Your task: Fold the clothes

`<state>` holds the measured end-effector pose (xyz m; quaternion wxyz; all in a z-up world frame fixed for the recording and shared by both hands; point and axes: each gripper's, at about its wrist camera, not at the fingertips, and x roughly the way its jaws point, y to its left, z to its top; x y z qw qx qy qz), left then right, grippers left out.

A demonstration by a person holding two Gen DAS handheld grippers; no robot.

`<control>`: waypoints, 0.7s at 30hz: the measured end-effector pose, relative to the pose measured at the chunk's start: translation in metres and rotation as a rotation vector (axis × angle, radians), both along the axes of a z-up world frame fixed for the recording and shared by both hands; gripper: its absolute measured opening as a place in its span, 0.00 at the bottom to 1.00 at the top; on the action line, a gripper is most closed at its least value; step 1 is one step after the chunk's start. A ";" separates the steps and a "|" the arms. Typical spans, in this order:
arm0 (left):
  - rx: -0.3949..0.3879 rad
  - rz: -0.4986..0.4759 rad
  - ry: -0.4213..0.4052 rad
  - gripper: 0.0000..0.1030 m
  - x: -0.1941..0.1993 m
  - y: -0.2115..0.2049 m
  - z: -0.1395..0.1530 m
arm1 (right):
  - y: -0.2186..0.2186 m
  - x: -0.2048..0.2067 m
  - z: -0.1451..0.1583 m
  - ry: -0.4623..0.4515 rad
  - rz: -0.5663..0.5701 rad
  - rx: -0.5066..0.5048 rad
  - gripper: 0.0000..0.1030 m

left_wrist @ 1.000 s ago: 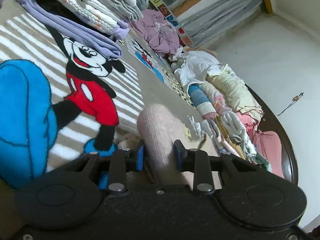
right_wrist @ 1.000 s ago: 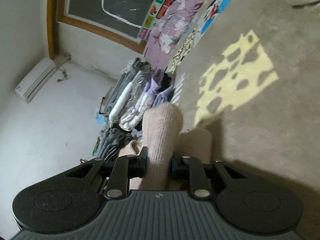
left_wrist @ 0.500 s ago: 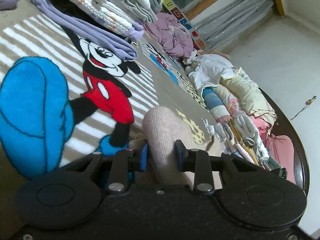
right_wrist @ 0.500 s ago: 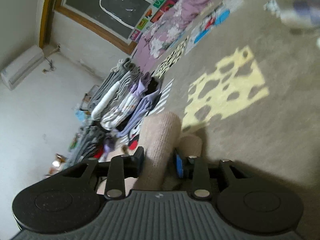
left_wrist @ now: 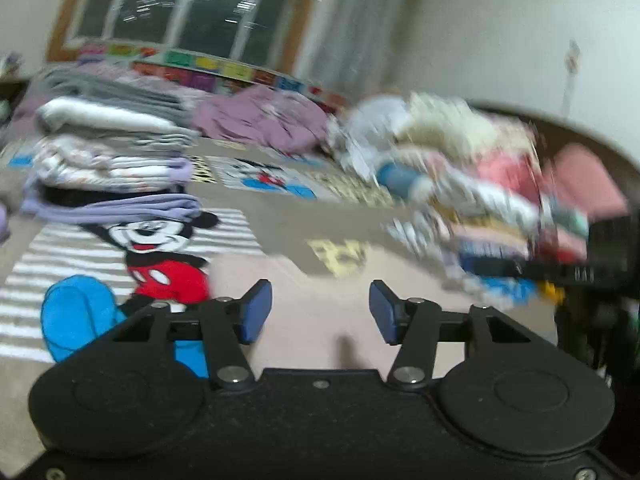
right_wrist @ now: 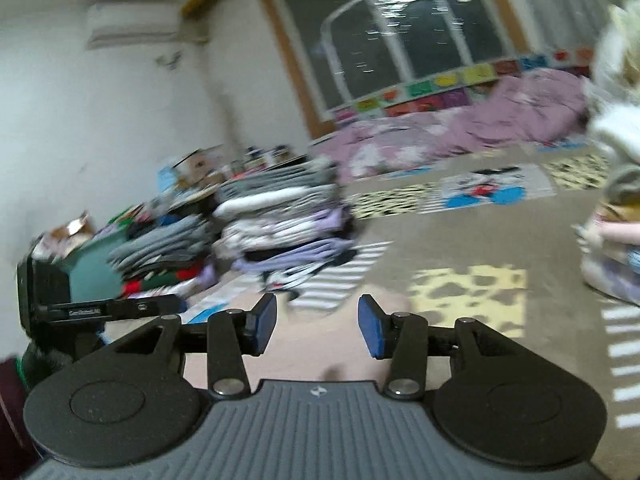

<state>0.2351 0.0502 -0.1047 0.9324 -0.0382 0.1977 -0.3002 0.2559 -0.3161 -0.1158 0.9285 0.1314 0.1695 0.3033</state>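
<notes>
Left wrist view: left gripper (left_wrist: 318,310) has its jaws spread wide, nothing between the blue pads (left_wrist: 256,312). The pale pink knit garment (left_wrist: 312,332) lies flat on the Mickey rug (left_wrist: 160,256) directly under and ahead of the fingers, reaching from beside Mickey's red shorts across toward the loose clothes heap (left_wrist: 472,192) on the right. Its long axis looks to run left-right across the view, though blur makes the far edge soft. Folded stack (left_wrist: 116,168) sits well apart at upper left. Versus 0.5 s ago: the jaws were clamped on a raised fold of this knit, now they are off it, and the camera has tipped up to face the window (left_wrist: 176,0)

Right wrist view: right gripper (right_wrist: 316,322) is likewise spread, pads bare. The same pink knit (right_wrist: 320,344) is just below and in front of the fingertips, flat on the rug, with the yellow spotted patch (right_wrist: 468,300) just beyond to the right and the folded stack (right_wrist: 280,220) farther off to the left. Versus 0.5 s ago: it was pinching the knit roll, which is now released and laid down

Both grippers hover about equally near the garment; I judge neither clearly nearer. Next grasp probably means dropping straight down onto an edge
</notes>
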 end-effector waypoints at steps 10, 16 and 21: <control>0.197 0.004 0.022 0.61 -0.004 -0.017 -0.035 | 0.036 -0.016 -0.037 0.058 0.128 -0.169 0.48; 0.196 -0.019 0.057 0.62 -0.003 -0.012 -0.023 | 0.038 -0.026 -0.035 0.026 0.136 -0.229 0.48; 0.197 0.022 -0.025 0.62 0.013 -0.010 -0.008 | 0.017 -0.021 -0.017 -0.012 0.097 -0.196 0.48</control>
